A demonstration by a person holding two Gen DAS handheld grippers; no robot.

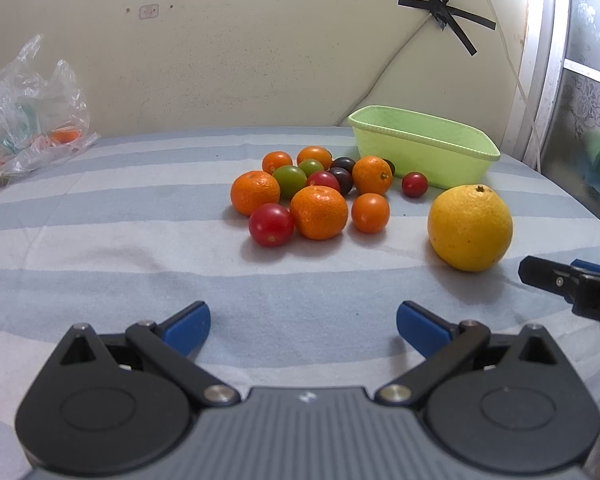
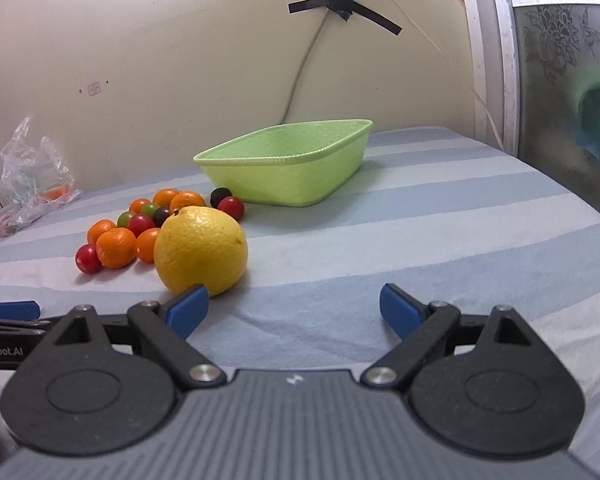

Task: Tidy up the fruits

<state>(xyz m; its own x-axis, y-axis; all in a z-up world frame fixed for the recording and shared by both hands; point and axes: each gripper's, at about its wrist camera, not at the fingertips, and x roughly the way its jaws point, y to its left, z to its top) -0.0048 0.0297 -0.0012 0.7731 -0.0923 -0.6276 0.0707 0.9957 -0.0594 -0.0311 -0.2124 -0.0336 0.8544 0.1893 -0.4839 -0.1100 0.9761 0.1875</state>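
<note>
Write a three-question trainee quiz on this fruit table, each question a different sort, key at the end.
1. True or false: the green basket already holds fruit.
2. Which fruit lies nearest the right gripper? A) big yellow citrus B) red tomato C) a mandarin
3. Fill in: the jaws of the left gripper stand ____.

Key: 1 false, the visible interior is empty. 2 A, just ahead of its left fingertip. 3 open, holding nothing.

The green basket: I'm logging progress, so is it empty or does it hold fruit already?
Empty, as far as its visible inside shows: the green basket holds no fruit, and the fruits lie on the cloth beside it.
</note>
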